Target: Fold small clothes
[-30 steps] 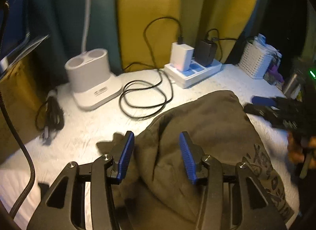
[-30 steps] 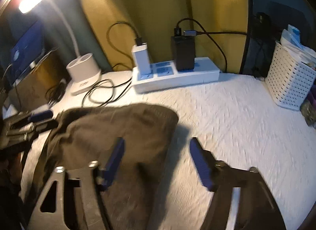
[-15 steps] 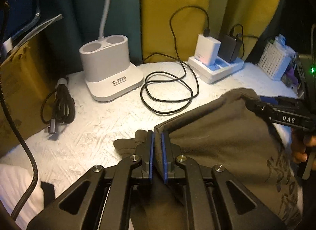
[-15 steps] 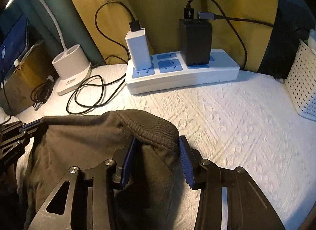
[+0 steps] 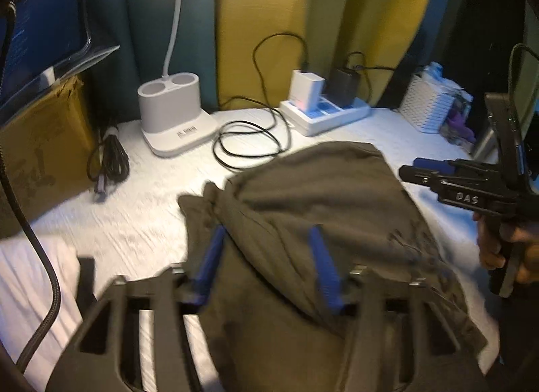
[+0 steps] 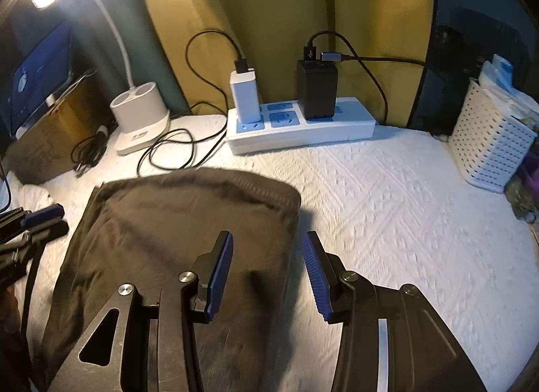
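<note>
I am looking along the left gripper, whose blue-padded fingers are standing wide apart over the olive-brown garment, gripping nothing; this view is blurred, so I cannot tell whether the pads are touching the cloth. The garment is lying folded over on the white textured bedcover, toward its near edge and left of its middle, with its rounded folded edge facing the far edge. A small bunched corner of cloth is sticking out on the garment's left side.

In the right wrist view, I am holding the right gripper with its jaws spread wide too, poised above the garment's right edge: the left pad is over the cloth, the right pad over bare bedcover. It is gripping nothing.

Along the far edge of the bedcover, a white power strip is carrying a white charger and a black charger, each with a black cable plugged in. A loose loop of black cable is lying between the strip and the white lamp base toward the far left corner. A white perforated basket is standing at the right edge.
</note>
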`<state>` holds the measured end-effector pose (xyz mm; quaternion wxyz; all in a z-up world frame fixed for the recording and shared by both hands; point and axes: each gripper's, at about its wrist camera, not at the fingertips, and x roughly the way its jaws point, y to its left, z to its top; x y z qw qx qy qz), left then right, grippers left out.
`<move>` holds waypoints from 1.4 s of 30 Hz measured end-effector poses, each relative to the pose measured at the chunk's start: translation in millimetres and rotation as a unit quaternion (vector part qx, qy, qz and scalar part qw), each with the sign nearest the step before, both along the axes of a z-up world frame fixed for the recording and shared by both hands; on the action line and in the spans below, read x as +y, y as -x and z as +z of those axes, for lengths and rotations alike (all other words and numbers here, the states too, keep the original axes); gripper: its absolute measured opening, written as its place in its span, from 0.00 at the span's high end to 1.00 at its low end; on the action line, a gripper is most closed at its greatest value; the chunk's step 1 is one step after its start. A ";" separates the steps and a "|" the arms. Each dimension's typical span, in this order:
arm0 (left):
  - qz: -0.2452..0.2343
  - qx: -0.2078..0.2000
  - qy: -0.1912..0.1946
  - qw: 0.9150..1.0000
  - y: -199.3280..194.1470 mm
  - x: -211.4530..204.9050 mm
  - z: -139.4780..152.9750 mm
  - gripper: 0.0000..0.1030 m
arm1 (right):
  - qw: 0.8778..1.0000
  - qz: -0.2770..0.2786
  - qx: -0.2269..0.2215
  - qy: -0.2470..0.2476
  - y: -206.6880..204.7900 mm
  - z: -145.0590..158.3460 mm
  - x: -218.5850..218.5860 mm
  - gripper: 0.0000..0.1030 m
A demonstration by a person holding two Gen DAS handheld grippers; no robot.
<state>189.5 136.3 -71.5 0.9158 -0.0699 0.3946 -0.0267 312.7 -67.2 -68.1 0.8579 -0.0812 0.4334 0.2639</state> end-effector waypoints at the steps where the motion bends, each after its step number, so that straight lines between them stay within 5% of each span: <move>1: -0.005 0.003 0.009 1.000 6.3 -3.4 -0.4 0.45 | 1.000 0.002 0.000 0.002 4.6 0.2 -0.3 0.56; 15: -0.071 0.013 0.030 0.997 71.0 -54.6 -13.8 0.46 | 1.000 0.021 0.009 0.016 73.6 -8.1 -23.2 0.55; 17: -0.086 0.012 0.027 0.996 79.2 -63.3 -16.5 0.54 | 1.000 0.023 0.013 0.016 81.7 -10.9 -26.5 0.50; 19: -0.095 0.023 0.028 0.995 82.4 -68.4 -22.9 0.72 | 0.999 0.026 0.016 0.012 89.3 -13.7 -29.9 0.35; 25: -0.093 0.020 0.028 0.995 92.5 -69.3 -24.8 0.95 | 0.999 0.029 0.019 0.007 110.2 -18.9 -40.9 0.33; 32: -0.079 -0.008 0.037 0.996 111.7 -52.7 -2.8 0.95 | 1.000 0.027 0.012 0.003 127.1 -12.0 -50.2 0.33; 39: -0.065 0.035 0.051 0.996 114.3 -41.0 -20.9 0.93 | 0.999 0.047 0.017 0.017 148.0 -24.9 -44.6 0.33; 42: -0.060 0.026 0.053 0.996 126.4 -37.7 -14.0 0.82 | 0.998 0.049 0.009 0.024 154.9 -25.2 -45.6 0.33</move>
